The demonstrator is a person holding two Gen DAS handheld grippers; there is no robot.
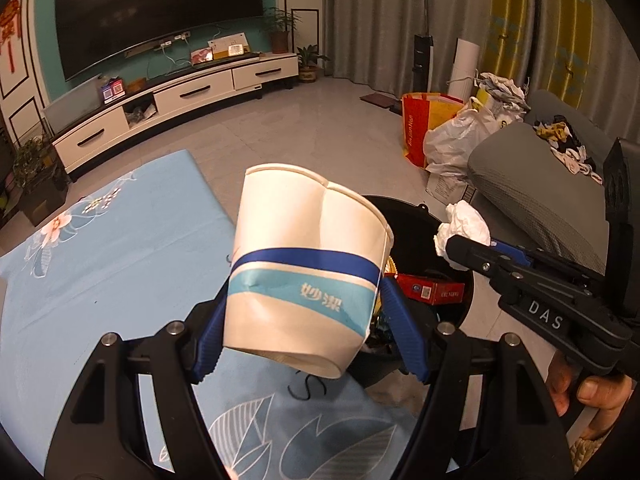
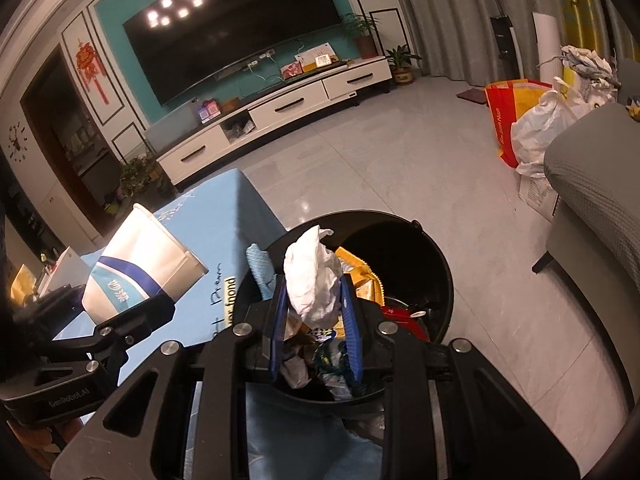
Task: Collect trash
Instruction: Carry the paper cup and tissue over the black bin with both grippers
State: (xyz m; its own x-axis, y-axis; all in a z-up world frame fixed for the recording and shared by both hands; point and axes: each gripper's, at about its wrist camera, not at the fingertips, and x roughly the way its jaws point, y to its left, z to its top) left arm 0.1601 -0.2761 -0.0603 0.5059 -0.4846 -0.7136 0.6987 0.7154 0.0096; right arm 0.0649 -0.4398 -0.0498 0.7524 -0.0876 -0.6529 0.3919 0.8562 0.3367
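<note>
My left gripper [image 1: 308, 328] clamps a white paper cup [image 1: 308, 276] with a blue band by its lower half, blue pads pressed to both sides; the cup tilts, its dented rim pointing away from me, above the near right corner of the table [image 1: 112, 248] with its light blue floral cloth. My right gripper [image 2: 316, 320] is closed on a crumpled white tissue [image 2: 314, 276], which sticks up from between the narrow-set jaws — held directly over the black bin [image 2: 444, 276]. The bin stands on the tiled floor [image 2: 380, 176], just beside the table's right edge. Inside it lie a red box [image 1: 432, 290], a yellow wrapper [image 2: 360, 276] and other mixed litter I cannot make out. In the left wrist view my right gripper reaches in from the right, a hand [image 1: 592, 400] on its grip, with the tissue at its tip above the bin's far side. In the right wrist view the cup hangs left of the bin, over the table. Far off — a dark TV [image 1: 160, 12] above a white cabinet [image 1: 180, 100]; to the right, a grey sofa [image 1: 540, 200], and beyond it white plastic bags [image 1: 456, 140] and a red and yellow bag [image 1: 420, 120] before grey curtains [image 1: 380, 12].
</note>
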